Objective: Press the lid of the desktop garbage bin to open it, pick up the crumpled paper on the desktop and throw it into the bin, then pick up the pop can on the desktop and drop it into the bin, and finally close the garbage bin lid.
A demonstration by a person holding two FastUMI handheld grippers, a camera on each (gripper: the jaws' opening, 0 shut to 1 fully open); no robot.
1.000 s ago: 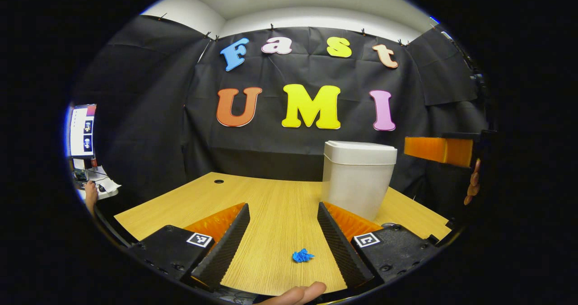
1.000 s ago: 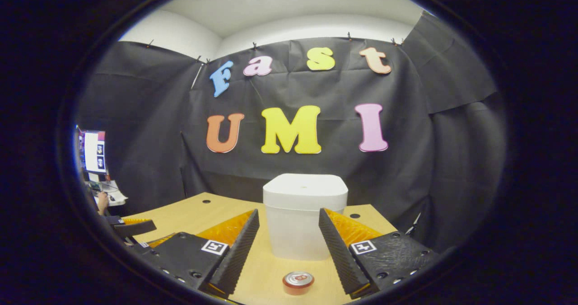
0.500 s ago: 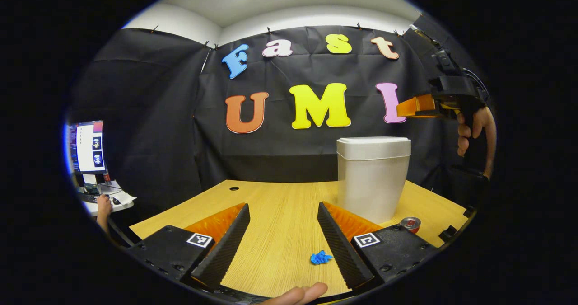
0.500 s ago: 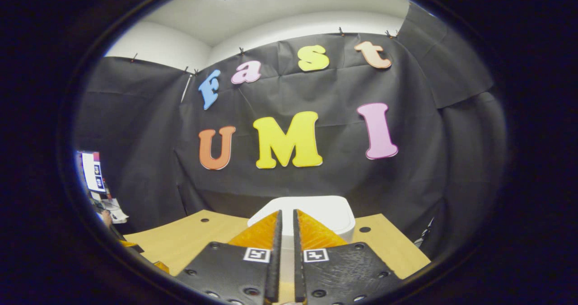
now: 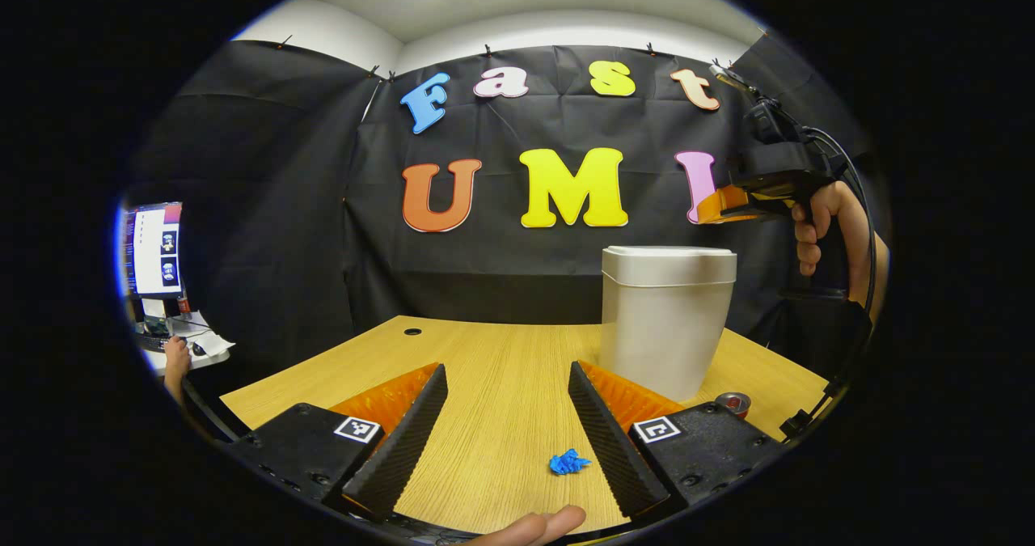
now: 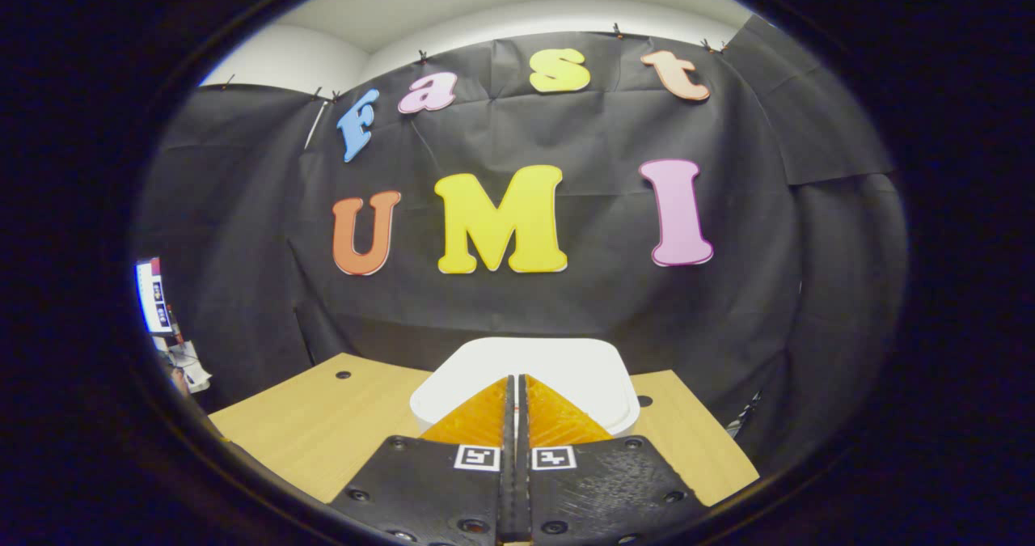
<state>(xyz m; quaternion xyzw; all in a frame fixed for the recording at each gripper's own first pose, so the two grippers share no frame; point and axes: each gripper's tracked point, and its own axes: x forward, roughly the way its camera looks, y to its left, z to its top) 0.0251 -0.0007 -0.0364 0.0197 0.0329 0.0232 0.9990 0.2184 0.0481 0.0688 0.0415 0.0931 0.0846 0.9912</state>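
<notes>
A white bin (image 5: 665, 319) stands on the wooden desk (image 5: 493, 368) with its lid (image 5: 669, 255) down. In the left gripper view a small blue crumpled paper (image 5: 568, 463) lies on the desk between the fingers of my left gripper (image 5: 505, 429), which is open and holds nothing. A pop can (image 5: 733, 404) stands to the right of the bin's base. My right gripper (image 5: 711, 206), held by a hand (image 5: 825, 226), hovers above the bin's right side. In the right gripper view my right gripper (image 6: 515, 388) is shut with nothing in it, just over the lid (image 6: 558, 364).
A monitor (image 5: 152, 247) and a side desk with a person's hand on it sit at the far left. The desk has cable holes (image 5: 412, 332) near its back edge. A fingertip (image 5: 538, 526) shows at the bottom of the left gripper view.
My right gripper closed its fingers and rose, then moved forward over the bin's lid. My left gripper shifted slightly; the blue paper stays between its open fingers.
</notes>
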